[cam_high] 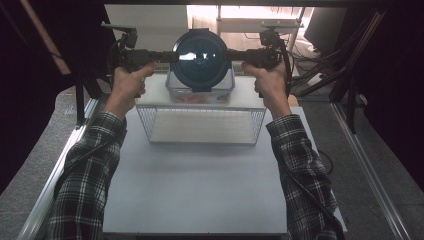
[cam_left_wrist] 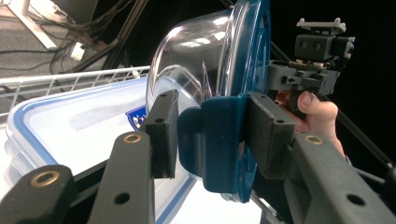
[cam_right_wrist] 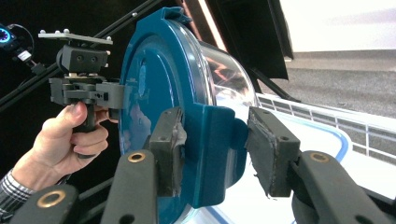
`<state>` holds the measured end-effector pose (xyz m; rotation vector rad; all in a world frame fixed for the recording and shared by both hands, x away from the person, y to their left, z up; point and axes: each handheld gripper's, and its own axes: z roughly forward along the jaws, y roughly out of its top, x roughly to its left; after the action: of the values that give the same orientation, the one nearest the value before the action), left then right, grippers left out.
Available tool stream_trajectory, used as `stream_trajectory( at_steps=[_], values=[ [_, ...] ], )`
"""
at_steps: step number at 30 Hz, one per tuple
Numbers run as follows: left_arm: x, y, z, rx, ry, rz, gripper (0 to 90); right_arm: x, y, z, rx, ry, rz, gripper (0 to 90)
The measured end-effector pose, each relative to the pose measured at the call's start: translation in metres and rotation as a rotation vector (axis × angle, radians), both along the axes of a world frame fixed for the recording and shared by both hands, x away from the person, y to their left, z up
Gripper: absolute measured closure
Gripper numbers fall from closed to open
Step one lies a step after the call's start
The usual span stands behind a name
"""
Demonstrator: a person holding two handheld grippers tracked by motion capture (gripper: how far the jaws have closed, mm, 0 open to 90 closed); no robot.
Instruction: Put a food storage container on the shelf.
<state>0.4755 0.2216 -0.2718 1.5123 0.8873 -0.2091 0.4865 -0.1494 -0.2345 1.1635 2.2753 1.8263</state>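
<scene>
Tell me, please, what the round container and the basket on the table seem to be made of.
The round container looks like plastic: a clear, glossy bowl that shows highlights, with an opaque dark blue lid and latches; the bowl could also be glass. The basket looks like thin metal wire with a pale coating, as its walls form an open grid.

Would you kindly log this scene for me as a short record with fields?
Held item: round container with blue lid and clear bowl, tipped on its side, lid toward the person
Left gripper: fingers clamped on a blue lid latch
Right gripper: fingers clamped on the opposite latch
Below it: rectangular box with blue-edged lid
Nearer the person: wire basket
Surface: white table
</scene>
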Motion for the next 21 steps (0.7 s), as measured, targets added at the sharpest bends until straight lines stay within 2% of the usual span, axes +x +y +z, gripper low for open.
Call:
stream_trajectory(
  at_steps=[7,14,17,19,20,21],
  values=[
    [0.002,-0.002,-0.005,-0.029,-0.013,0.026,57.2,0.006,-0.004,-0.009,0.039,-0.026,0.012,54.8],
    [0.005,-0.001,-0.01,-0.04,-0.001,0.047,55.9,0.011,-0.003,-0.013,0.073,0.002,-0.002,53.8],
    [0.01,-0.001,-0.019,-0.022,0.034,0.081,51.4,0.014,0.0,-0.015,0.051,0.007,-0.012,50.1],
    [0.014,-0.002,-0.025,-0.064,0.066,0.091,46.3,0.015,0.004,-0.017,-0.019,-0.002,-0.076,52.3],
    [0.015,-0.002,-0.026,-0.075,0.063,0.094,46.2,0.017,0.004,-0.018,-0.022,-0.005,-0.089,54.0],
    [0.016,-0.002,-0.026,-0.069,0.059,0.096,46.4,0.019,0.003,-0.019,-0.001,0.005,-0.097,55.2]
  ],
)
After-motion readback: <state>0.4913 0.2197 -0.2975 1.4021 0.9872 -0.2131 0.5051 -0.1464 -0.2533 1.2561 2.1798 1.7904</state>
